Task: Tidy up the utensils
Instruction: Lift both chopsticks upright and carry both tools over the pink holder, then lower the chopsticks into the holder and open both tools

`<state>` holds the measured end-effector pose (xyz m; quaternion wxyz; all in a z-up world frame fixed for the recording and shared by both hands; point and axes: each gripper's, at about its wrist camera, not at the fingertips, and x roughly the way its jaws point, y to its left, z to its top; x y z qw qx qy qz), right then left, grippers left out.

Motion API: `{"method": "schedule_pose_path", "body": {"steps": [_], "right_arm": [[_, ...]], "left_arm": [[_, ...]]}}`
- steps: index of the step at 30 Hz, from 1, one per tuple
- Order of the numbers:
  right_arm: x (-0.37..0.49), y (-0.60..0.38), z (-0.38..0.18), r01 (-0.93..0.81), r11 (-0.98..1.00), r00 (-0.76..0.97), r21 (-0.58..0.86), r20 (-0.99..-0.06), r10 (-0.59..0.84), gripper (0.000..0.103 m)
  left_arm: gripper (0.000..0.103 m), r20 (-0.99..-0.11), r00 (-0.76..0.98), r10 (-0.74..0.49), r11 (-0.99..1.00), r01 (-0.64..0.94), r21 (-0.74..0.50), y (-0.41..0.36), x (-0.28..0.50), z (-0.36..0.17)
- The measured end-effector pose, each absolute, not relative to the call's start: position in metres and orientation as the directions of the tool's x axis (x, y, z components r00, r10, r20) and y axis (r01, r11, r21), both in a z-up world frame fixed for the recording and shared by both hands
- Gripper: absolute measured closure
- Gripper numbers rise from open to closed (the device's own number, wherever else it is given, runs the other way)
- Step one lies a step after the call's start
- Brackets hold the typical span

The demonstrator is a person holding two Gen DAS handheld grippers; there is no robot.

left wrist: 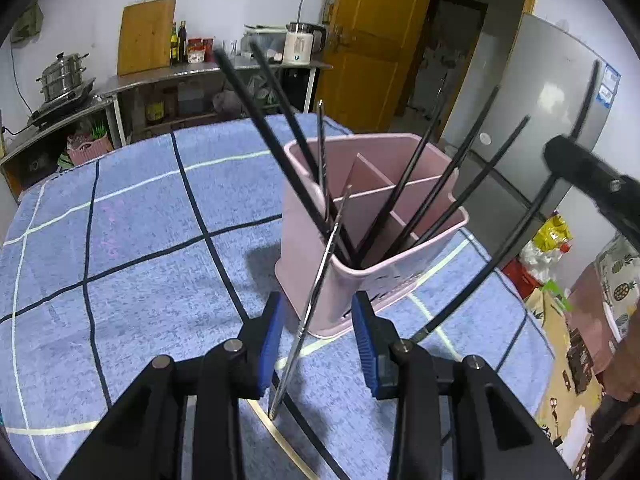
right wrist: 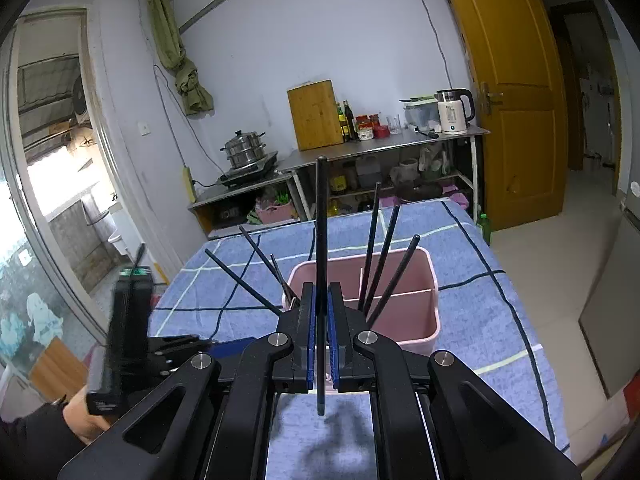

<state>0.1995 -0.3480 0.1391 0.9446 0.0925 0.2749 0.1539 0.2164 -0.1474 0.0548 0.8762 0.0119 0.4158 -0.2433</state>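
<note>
Item: left gripper (left wrist: 318,340), jaws parted; a silver metal chopstick (left wrist: 316,292) stands loose between the blue pads (left wrist: 272,344), leaning on the near rim of the pink utensil holder (left wrist: 400,280).

Item: right gripper (right wrist: 320,320), jaws clamped on a black chopstick (right wrist: 321,240) held upright just short of the holder's near wall.

Item: holder, partitioned, on the blue checked tablecloth (left wrist: 140,220) toward its far edge, black chopsticks fanned inside.

Handling, judged: draw the left gripper clear without nudging the leaning chopstick; lower the black one tip-first into the compartment with its fellows.
</note>
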Motion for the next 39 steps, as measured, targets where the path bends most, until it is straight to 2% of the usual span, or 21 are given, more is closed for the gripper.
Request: {"method": "schedule_pose_path", "body": {"steps": [6,10,12,21,39], "right_arm": [[0.203,-0.348,0.138,-0.243,0.934,0.799,0.263,-0.492,0.346,0.098],[0.205,-0.346,0.137,-0.246,0.933,0.797,0.261,-0.494,0.349,0.098],[0.206,-0.345,0.136,-0.247,0.933,0.795,0.261,-0.495,0.35,0.098],[0.205,-0.341,0.137,-0.247,0.935,0.796,0.253,-0.498,0.345,0.098],[0.192,-0.342,0.167,-0.235,0.943,0.836,0.238,-0.445,0.32,0.098]], "left_arm": [[0.069,-0.759,0.509,-0.405,0.881,0.439,-0.176,-0.155,0.228,0.045],[0.09,-0.764,0.501,-0.406,0.878,0.446,-0.174,-0.157,0.23,0.042],[0.093,-0.761,0.501,-0.411,0.877,0.444,-0.181,-0.155,0.231,0.043],[0.097,-0.726,0.526,-0.443,0.868,0.455,-0.2,-0.15,0.223,0.062],[0.097,-0.611,0.589,-0.528,0.834,0.493,-0.246,-0.128,0.198,0.146]]}}
